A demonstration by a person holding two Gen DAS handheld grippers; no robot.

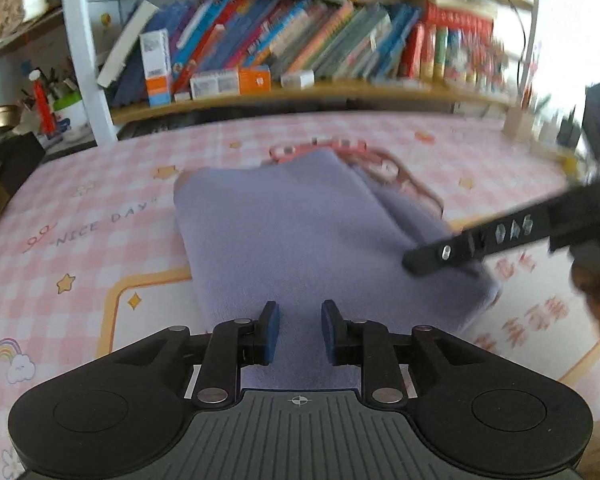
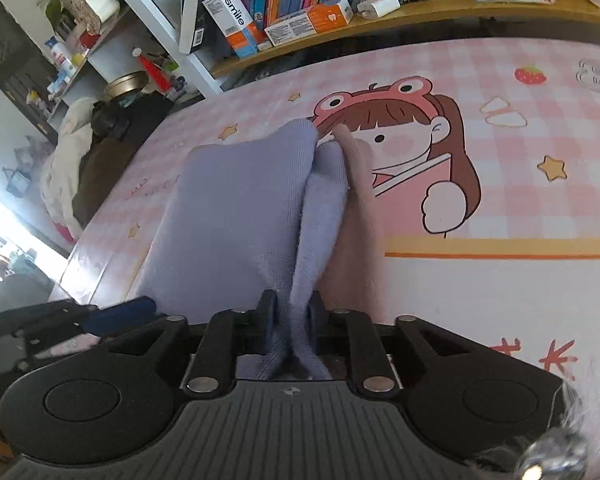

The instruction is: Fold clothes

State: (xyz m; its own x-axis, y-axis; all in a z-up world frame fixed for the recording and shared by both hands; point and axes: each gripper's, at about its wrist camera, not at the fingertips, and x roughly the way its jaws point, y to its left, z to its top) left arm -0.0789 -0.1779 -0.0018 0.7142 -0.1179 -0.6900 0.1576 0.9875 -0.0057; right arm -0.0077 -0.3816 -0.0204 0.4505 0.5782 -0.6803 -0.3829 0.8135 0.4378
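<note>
A lavender garment (image 1: pixel 284 224) lies folded on the pink checked table mat (image 1: pixel 80 208). My left gripper (image 1: pixel 300 334) hovers open over its near edge, with nothing between the blue pads (image 1: pixel 271 332). My right gripper (image 1: pixel 420 264) reaches in from the right and touches the garment's right edge. In the right wrist view, my right gripper (image 2: pixel 290 320) is shut on a bunched fold of the lavender garment (image 2: pixel 236 216), which rises in a ridge away from the jaws. The left gripper (image 2: pixel 72 318) shows at the lower left.
A bookshelf (image 1: pixel 300 92) full of books and small boxes runs along the far side of the table. A cartoon girl print (image 2: pixel 416 148) covers the mat beside the garment. Clutter and a dark bag (image 2: pixel 112 128) sit past the table's left end.
</note>
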